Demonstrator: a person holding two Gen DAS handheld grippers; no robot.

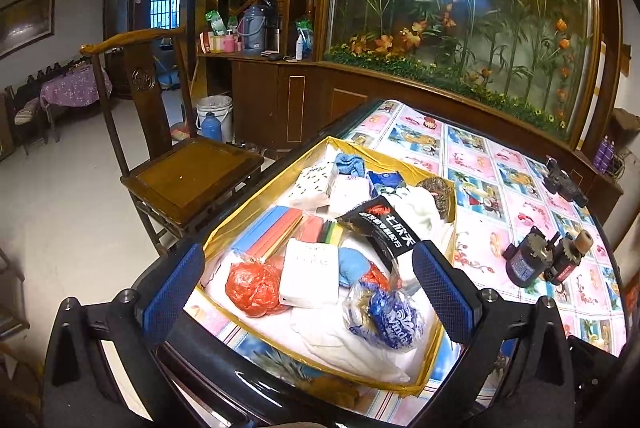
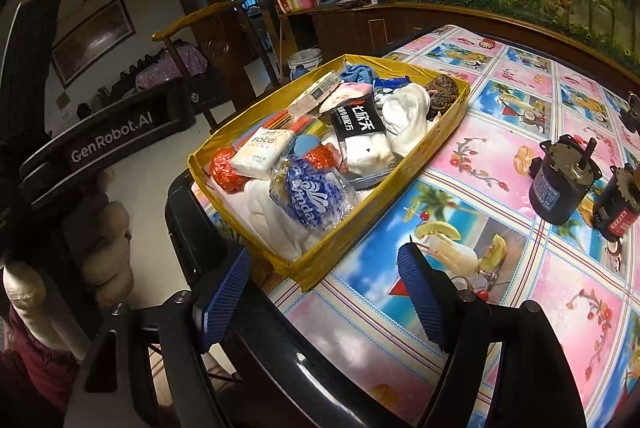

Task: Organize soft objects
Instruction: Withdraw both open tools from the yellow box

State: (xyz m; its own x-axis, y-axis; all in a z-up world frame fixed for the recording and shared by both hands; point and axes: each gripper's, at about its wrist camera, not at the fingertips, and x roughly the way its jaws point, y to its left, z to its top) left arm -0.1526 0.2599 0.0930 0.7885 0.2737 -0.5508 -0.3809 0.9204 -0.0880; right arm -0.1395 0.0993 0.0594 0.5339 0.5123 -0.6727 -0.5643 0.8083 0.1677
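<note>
A shallow yellow box [image 1: 428, 368] [image 2: 408, 168] sits at the table's near left corner, filled with soft things: a blue-white Vinda tissue bag [image 1: 390, 316] [image 2: 312, 198], a red plastic bag [image 1: 252, 286] [image 2: 226, 170], a white tissue pack [image 1: 310, 276] [image 2: 262, 150], a black sock pack [image 1: 380, 224] [image 2: 358, 130], white cloth [image 1: 340, 344] [image 2: 404, 116], coloured sponges [image 1: 324, 230]. My left gripper [image 1: 310, 298] is open and empty, just above the box's near end. My right gripper [image 2: 324, 296] is open and empty, over the table edge before the box.
Two small black motors [image 1: 524, 260] [image 2: 560, 184] stand on the flowered tablecloth [image 2: 500, 288] to the right. A wooden chair [image 1: 188, 176] stands left of the table. The left gripper's body and the gloved hand [image 2: 104, 244] show at the left of the right wrist view.
</note>
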